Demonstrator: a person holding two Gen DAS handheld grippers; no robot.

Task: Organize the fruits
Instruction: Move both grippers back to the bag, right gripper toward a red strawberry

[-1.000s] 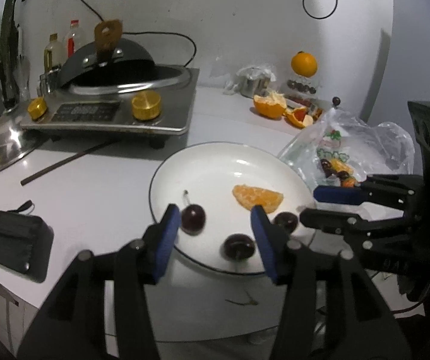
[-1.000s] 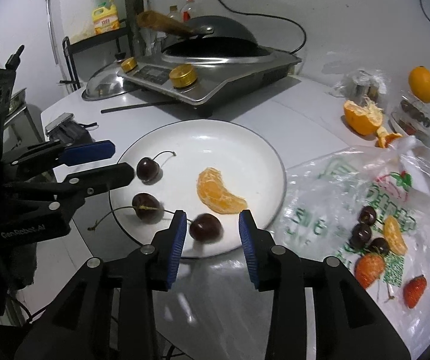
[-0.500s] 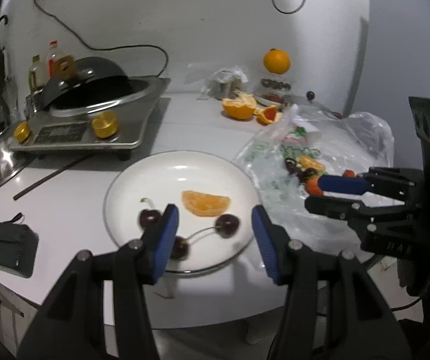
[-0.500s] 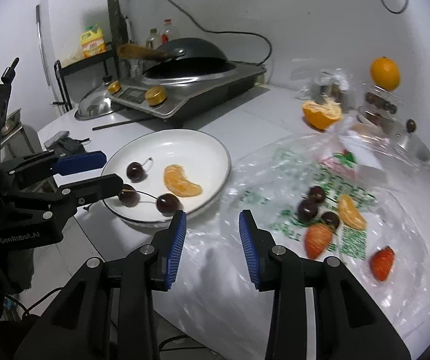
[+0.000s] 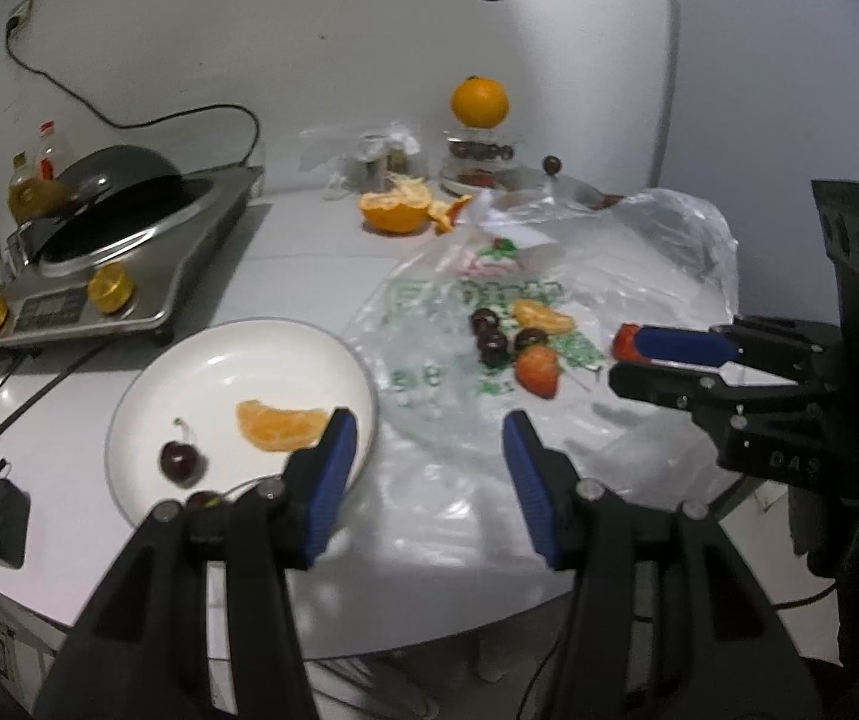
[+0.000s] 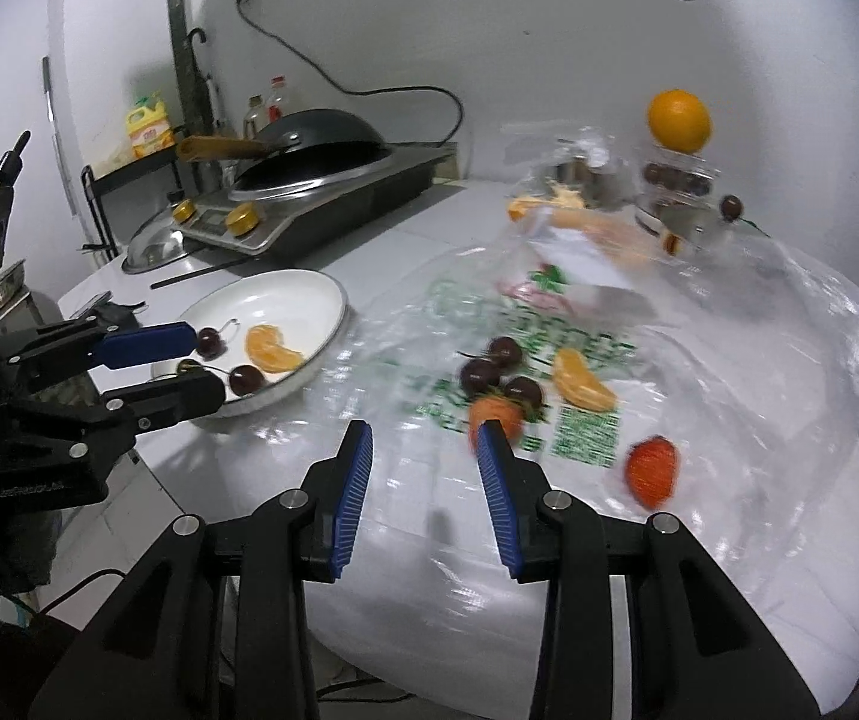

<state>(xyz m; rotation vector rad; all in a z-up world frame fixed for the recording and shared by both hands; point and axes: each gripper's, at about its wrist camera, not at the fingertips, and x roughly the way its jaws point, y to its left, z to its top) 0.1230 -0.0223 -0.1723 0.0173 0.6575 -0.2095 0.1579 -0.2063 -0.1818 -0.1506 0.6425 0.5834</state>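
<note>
We hold the left gripper (image 5: 429, 438) low over the front of the white bench (image 5: 309, 258), its jaws spread wide with nothing between them; they frame the gap between the white plate (image 5: 147, 384) and the clear plastic bag (image 5: 657, 264). The right gripper (image 6: 423, 450) hovers over the near part of that bag, jaws likewise spread and empty.

On the plate we see an orange segment (image 5: 279, 426) and three dark cherries — one (image 6: 210, 342) toward the far side, one (image 6: 246, 380) by the near rim and a third (image 6: 186, 367) half hidden behind the left gripper's finger in the right wrist view.

The rest of the fruit lies on the flattened bag: three cherries (image 6: 480, 375) clustered together, a second orange segment (image 6: 582, 387) just beside them, a strawberry (image 6: 498, 414) touching the cluster and partly covered by the right gripper's fingertip, and another strawberry (image 6: 651, 473) apart, toward the right. This view is blurred, so finer detail escapes us.

Farther back stand an induction cooker (image 5: 129, 276) with a dark pan (image 6: 315, 141) on it, a peeled orange (image 5: 396, 210), and a whole orange (image 5: 479, 102) perched on a small container.
</note>
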